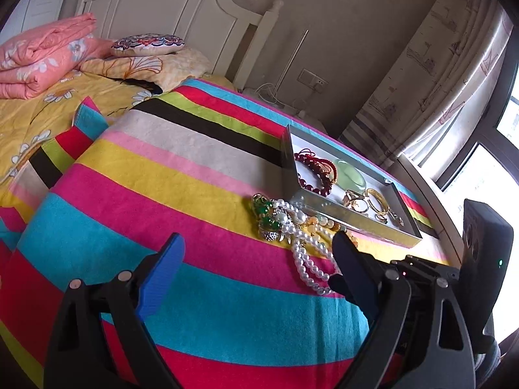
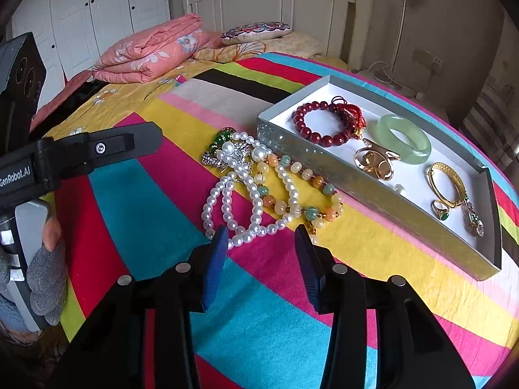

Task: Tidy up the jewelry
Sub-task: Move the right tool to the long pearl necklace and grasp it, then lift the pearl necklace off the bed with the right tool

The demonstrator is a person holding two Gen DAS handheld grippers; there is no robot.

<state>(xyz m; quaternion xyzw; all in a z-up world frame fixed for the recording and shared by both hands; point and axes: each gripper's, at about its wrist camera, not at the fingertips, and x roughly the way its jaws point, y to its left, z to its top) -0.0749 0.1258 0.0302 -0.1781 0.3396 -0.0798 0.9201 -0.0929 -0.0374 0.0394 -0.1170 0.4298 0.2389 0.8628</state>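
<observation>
A tangle of necklaces lies on a striped bed beside a silver tray already holding bracelets and rings. The pearl necklace, with a string of coloured beads and a green brooch, sits touching the tray's near wall. The right gripper hovers just short of the pearl loops, jaws partly apart with nothing between them; the loops lie straight ahead, running away toward the tray. The left gripper, spread wide and empty, is off to the side, the heap just beside its right-hand finger. The right looks better placed for the pick.
</observation>
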